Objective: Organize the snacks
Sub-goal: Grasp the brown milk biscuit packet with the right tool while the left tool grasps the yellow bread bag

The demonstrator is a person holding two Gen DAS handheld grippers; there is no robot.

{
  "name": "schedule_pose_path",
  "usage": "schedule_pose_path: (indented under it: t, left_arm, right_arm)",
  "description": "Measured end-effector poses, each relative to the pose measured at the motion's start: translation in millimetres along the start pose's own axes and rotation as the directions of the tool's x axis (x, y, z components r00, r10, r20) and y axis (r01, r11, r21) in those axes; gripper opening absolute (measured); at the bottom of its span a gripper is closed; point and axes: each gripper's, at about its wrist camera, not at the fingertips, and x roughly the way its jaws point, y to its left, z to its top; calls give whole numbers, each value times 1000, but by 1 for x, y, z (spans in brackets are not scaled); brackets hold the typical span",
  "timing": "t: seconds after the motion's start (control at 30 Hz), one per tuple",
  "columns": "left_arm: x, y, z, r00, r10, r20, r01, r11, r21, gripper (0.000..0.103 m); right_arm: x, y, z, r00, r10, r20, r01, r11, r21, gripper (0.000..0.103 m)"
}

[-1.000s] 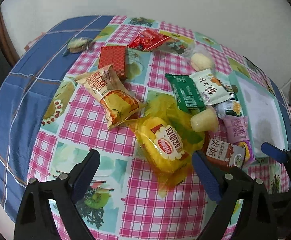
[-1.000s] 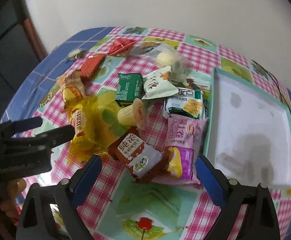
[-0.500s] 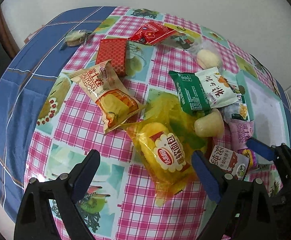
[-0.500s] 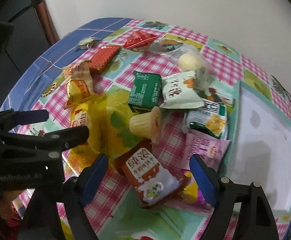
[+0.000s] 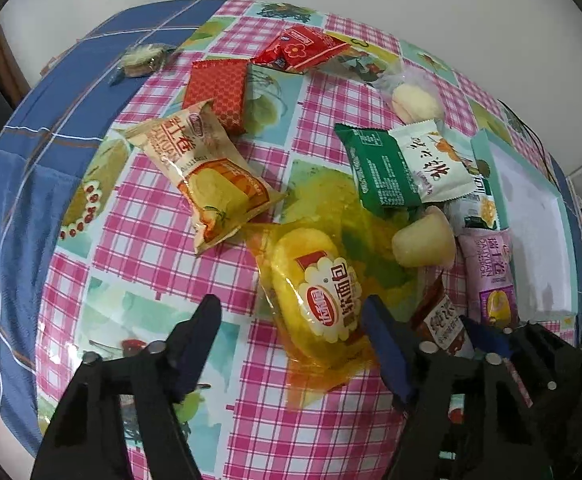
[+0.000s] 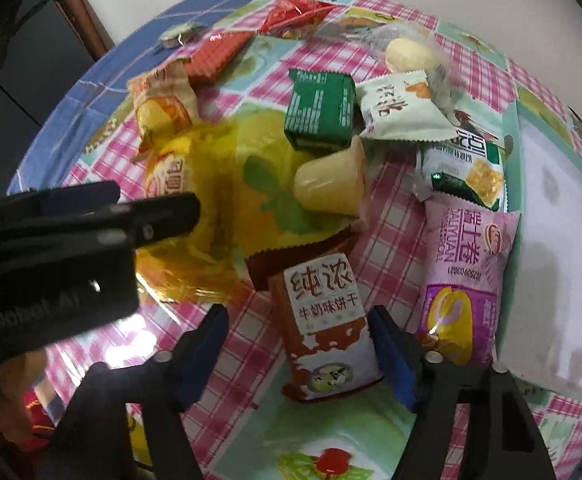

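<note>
Left tool (image 5: 291, 316) released, jaws straddling the yellow cake packet (image 5: 323, 296) on the table (image 5: 139, 248). Risk: loose crinkly film may slip when pinched. Right view: right tool (image 6: 297, 332) released around the brown milk biscuit packet (image 6: 325, 324), near the white tray (image 6: 559, 232). Risk: the two tools are close and could collide.
</note>
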Motion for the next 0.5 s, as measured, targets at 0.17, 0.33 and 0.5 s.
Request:
schedule_pose_path:
  t: [0.17, 0.33, 0.5]
  left_arm:
    - [2, -4, -1, 1000, -9, -3, 9, 1000, 13, 66]
    - [6, -10, 0, 1000, -4, -9, 4, 1000, 18, 66]
    - [15, -18, 9, 1000, 9, -23, -9, 1000, 16, 64]
  right_arm:
    - [2, -6, -4, 1000, -10, 2, 10, 1000, 25, 45]
    - [4, -9, -5, 1000, -12, 4, 12, 1000, 25, 44]
    - [9, -2, -4, 1000, -16, 8, 15, 999, 30, 44]
